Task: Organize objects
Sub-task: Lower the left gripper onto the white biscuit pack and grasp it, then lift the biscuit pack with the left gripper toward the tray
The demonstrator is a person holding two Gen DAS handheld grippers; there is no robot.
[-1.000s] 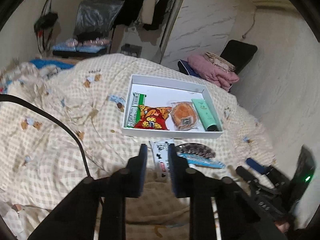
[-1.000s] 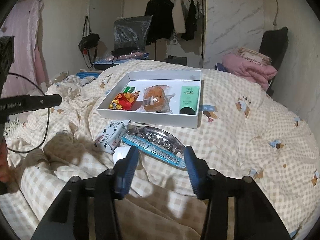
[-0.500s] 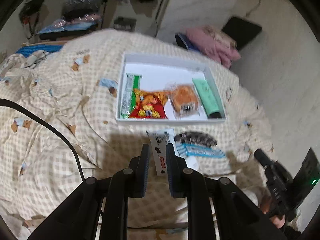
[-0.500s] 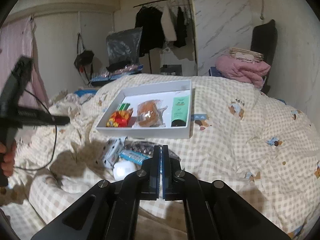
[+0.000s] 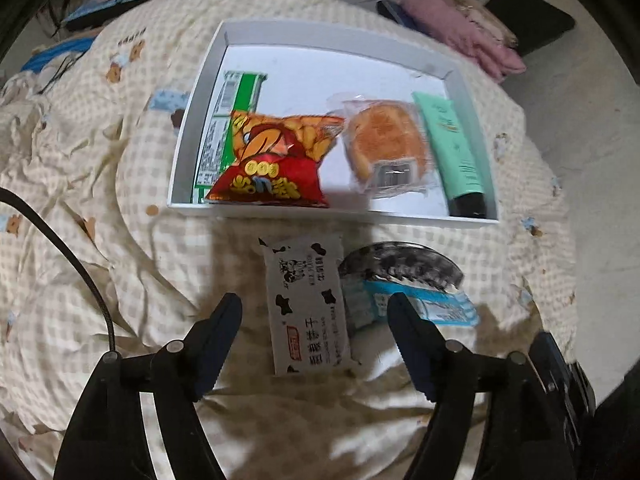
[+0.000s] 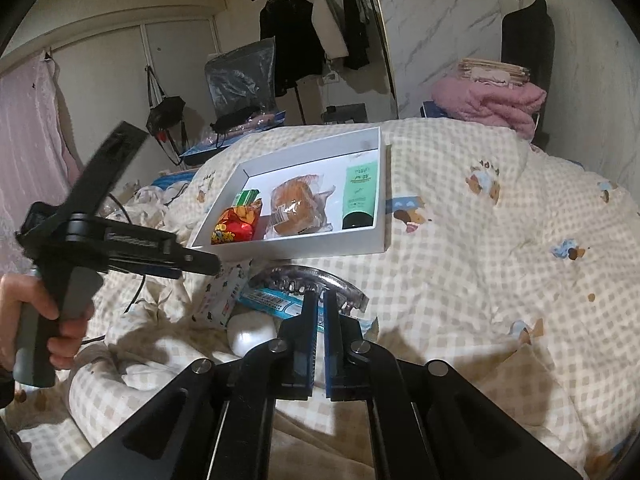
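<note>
black and blue-padded, my left gripper [image 5: 314, 312] hangs wide open over one cow-print milk packet [image 5: 307, 306], which lies between the fingers, untouched. my right gripper [image 6: 320, 300] is pinched nearly closed with nothing in it, poised above one dark hair claw [image 6: 316, 278] and one blue flat packet [image 6: 272, 300]. one white rounded thing [image 6: 252, 334] sits just beside them; i cannot tell what it is. beyond lies one white box [image 5: 198, 120] holding four things: one green wrapper [image 5: 224, 120], one red snack bag [image 5: 276, 160], one wrapped bun [image 5: 384, 144], one green tube [image 5: 454, 144]. all rest on a rumpled checked quilt [image 6: 500, 240] with bear prints. behind stand a clothes rack [image 6: 316, 40], a pink blanket pile [image 6: 488, 104] and marbled wall.
</note>
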